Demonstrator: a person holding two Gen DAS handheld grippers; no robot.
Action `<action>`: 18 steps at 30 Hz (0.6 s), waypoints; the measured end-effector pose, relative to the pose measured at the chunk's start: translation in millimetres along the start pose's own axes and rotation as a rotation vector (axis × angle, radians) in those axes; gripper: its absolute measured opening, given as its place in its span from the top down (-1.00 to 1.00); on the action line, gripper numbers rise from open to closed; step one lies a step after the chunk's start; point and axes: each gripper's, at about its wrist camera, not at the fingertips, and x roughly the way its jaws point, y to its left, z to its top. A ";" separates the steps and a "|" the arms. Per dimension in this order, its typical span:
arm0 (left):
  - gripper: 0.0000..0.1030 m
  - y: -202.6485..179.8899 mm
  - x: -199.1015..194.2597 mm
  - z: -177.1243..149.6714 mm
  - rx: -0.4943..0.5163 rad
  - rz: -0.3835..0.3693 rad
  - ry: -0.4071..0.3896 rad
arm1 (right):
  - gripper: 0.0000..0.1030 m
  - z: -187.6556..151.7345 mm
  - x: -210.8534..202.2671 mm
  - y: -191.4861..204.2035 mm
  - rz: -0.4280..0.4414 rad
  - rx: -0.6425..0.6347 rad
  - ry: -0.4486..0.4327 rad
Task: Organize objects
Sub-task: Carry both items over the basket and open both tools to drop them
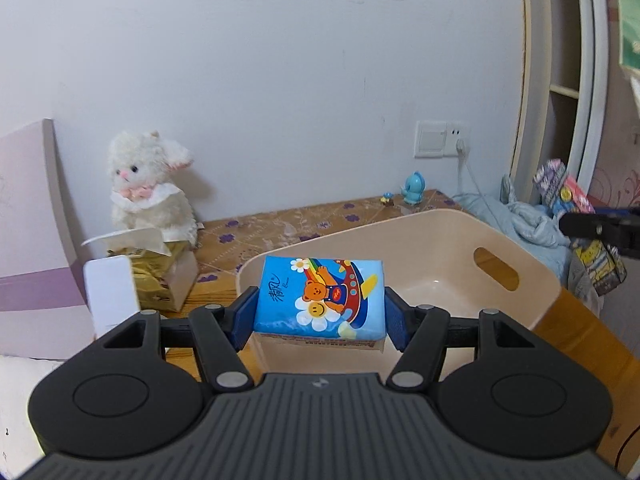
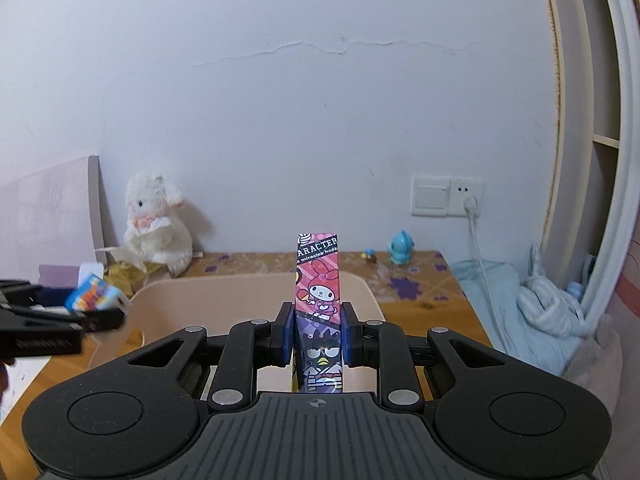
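Observation:
My left gripper (image 1: 320, 312) is shut on a blue tissue pack (image 1: 320, 296) with a cartoon bear, held above the near rim of a beige plastic bin (image 1: 520, 280). My right gripper (image 2: 318, 334) is shut on a narrow pink and purple cartoon box (image 2: 319, 280), held upright over the same bin (image 2: 360, 284). In the left wrist view the right gripper (image 1: 600, 230) shows at the right edge with that box (image 1: 560, 188). In the right wrist view the left gripper (image 2: 72, 314) shows at the left with the tissue pack (image 2: 94, 292).
A white plush rabbit (image 1: 148, 184) sits against the wall. A gold tissue box (image 1: 160, 276) and a white block (image 1: 108, 292) stand left of the bin. A blue figurine (image 1: 414, 188) and a tiny toy (image 1: 387, 199) stand at the table's back. Light blue cloth (image 1: 516, 216) lies right.

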 end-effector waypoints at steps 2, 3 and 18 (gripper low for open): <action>-0.27 -5.6 15.8 2.4 0.011 0.004 0.028 | 0.58 5.1 13.0 -2.3 0.002 0.002 0.006; -0.27 -8.4 23.5 2.3 0.017 0.006 0.042 | 0.58 5.7 19.0 -3.7 0.003 0.001 0.010; -0.28 -33.3 105.0 -9.9 0.076 0.022 0.304 | 0.58 -18.9 117.1 1.5 0.028 -0.098 0.315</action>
